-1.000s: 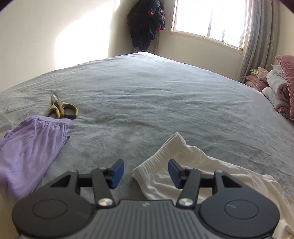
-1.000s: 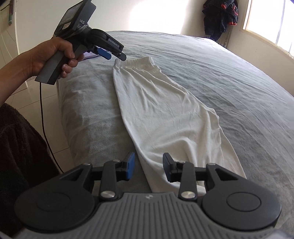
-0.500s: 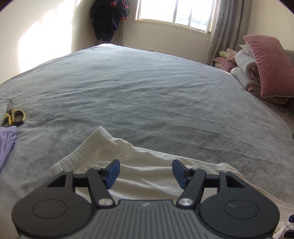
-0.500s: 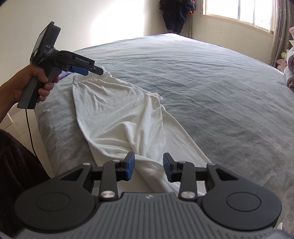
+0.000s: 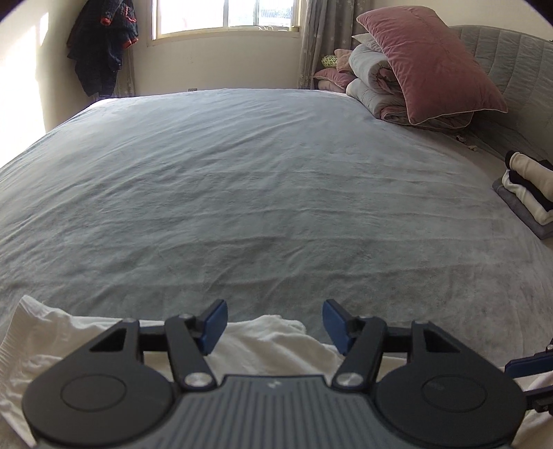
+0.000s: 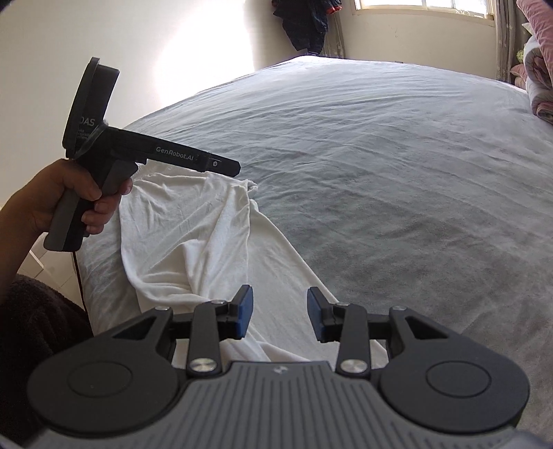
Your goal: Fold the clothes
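right wrist view shows white pants lying long and wrinkled by the near edge of the grey bed; the right gripper sits over them, fingers wide; the left gripper is over the pants too, fingers wide, holding nothing.

A home bedroom: wide grey bed, piled pillows, curtained window.
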